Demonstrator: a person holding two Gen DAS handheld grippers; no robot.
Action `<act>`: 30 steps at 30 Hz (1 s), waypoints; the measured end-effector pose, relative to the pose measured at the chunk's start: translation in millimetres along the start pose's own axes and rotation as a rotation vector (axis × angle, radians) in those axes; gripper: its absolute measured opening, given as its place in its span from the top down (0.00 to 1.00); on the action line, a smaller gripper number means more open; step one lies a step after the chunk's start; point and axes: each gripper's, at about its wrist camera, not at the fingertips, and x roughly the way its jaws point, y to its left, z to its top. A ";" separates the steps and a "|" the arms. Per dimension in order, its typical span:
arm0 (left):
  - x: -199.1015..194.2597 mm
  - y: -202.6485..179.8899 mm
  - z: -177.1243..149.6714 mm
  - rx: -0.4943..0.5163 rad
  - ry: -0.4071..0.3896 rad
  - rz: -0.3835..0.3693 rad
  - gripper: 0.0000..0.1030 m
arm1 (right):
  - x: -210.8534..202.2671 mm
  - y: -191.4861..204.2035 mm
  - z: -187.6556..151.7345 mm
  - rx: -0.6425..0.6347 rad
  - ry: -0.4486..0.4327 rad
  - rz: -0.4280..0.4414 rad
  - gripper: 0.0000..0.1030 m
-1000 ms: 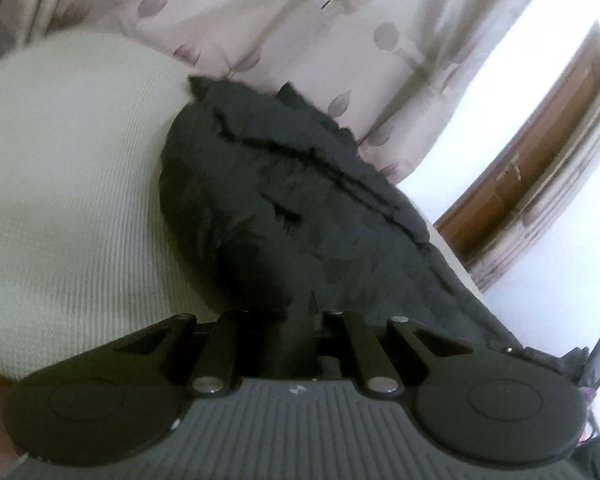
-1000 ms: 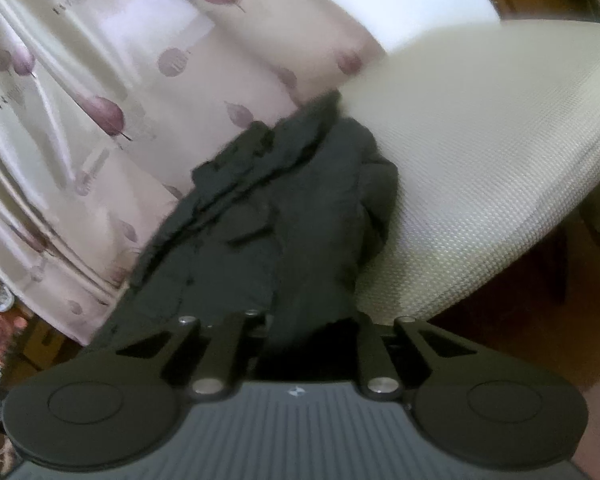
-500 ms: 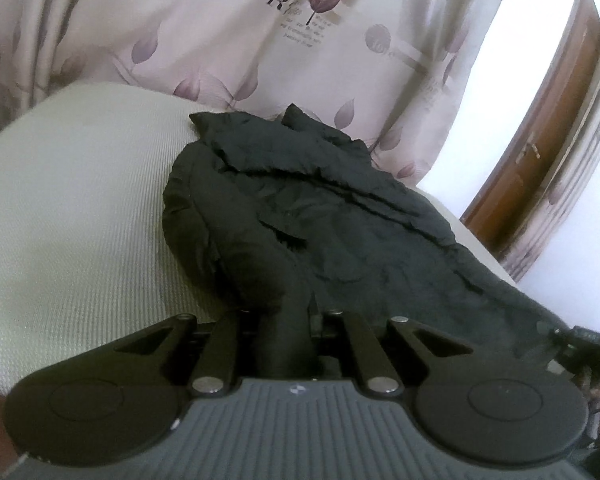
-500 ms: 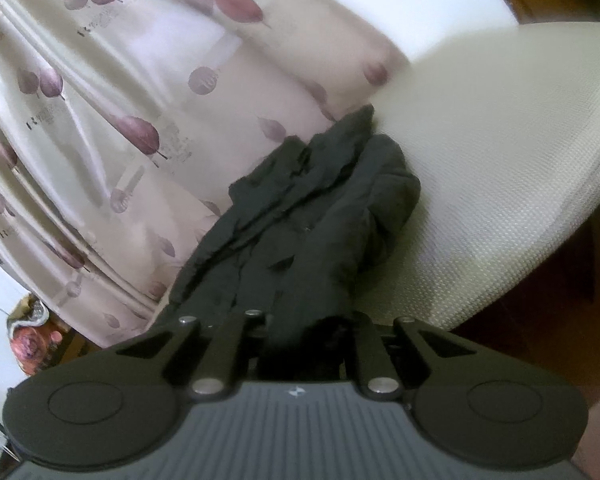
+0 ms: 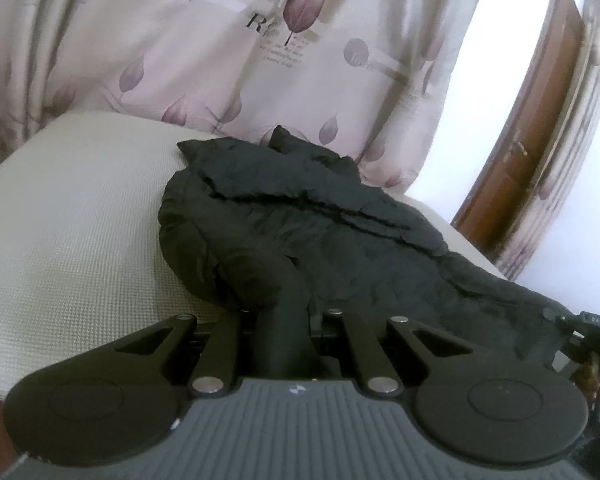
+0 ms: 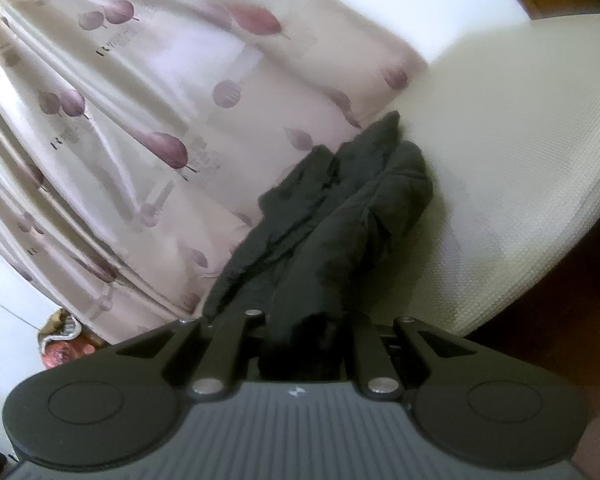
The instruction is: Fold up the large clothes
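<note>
A large black padded jacket (image 5: 320,224) lies crumpled on a cream textured mattress (image 5: 72,216), its far end near the curtain. My left gripper (image 5: 285,320) is shut on a bunched fold of the jacket's near edge, which rises straight into the jaws. In the right wrist view the same jacket (image 6: 340,216) stretches away toward the curtain, and my right gripper (image 6: 304,332) is shut on another dark fold of it. The fingertips of both grippers are hidden by the cloth. The other gripper (image 5: 588,332) shows at the right edge of the left wrist view.
A leaf-patterned curtain (image 5: 260,52) hangs behind the mattress. A brown wooden door (image 5: 528,132) stands at the right. In the right wrist view the mattress edge (image 6: 540,240) drops to dark floor on the right, and a colourful object (image 6: 62,344) sits low left.
Both grippers have lifted and tilted up, still holding the jacket. More curtain shows now, the jacket sits lower in both views and looks more drawn out lengthwise.
</note>
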 end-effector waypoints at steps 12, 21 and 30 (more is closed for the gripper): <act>-25.5 -2.9 19.5 -0.063 -0.071 -0.072 0.90 | -7.0 22.4 24.4 0.034 -0.047 0.107 0.89; -23.4 3.8 56.1 -0.223 -0.106 -0.105 0.90 | 11.5 33.0 58.8 0.049 -0.078 0.155 0.89; 3.5 12.3 97.5 -0.320 -0.153 -0.100 0.90 | 46.5 37.6 104.1 0.007 -0.094 0.167 0.89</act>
